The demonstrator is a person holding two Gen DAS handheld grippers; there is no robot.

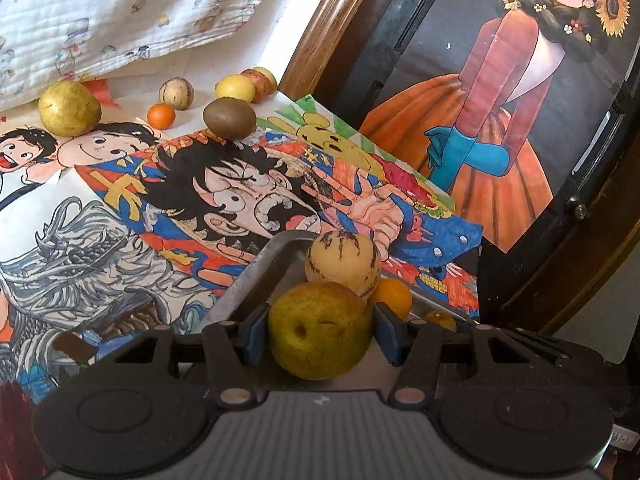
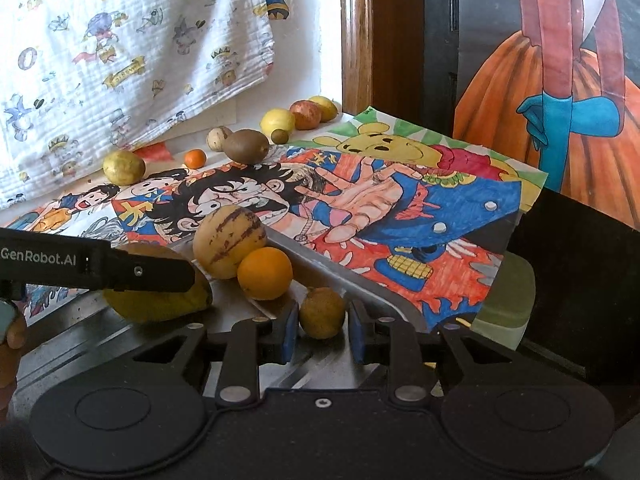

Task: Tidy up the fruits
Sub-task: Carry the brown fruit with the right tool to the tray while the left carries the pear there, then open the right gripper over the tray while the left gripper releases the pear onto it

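Colourful cartoon drawings (image 2: pixel 360 208) cover the work surface, with a printed cloth (image 2: pixel 132 60) hanging behind and a metal tray (image 2: pixel 352 280) at the near edge. Left gripper (image 1: pixel 320 330): its blue pads sit on either side of a yellow-green pear (image 1: pixel 320 336), apparently pressing it, low over the tray. Right gripper (image 2: pixel 322 326): jaws narrow, bracketing a small brownish-yellow fruit (image 2: pixel 322 312) that rests on the tray; a sliver of gap shows on each side, so the pads seem not to press it. Already in the tray, touching one another, are a striped pepino melon (image 2: pixel 229 240) and an orange (image 2: pixel 265 274). Still out at the back of the drawings: a yellow round fruit (image 2: pixel 124 167), a small tangerine (image 2: pixel 195 158), a kiwi (image 2: pixel 246 146), a lemon (image 2: pixel 278 121) and a red apple (image 2: pixel 306 114).

Risks, as judged:
- The pear may roll when let go and knock the melon and orange, since round fruit has nothing to brace it on smooth metal.
- The two grippers work close together; one could strike the other while pulling away.
- The small fruit could be dragged along if the right jaws lift before widening.
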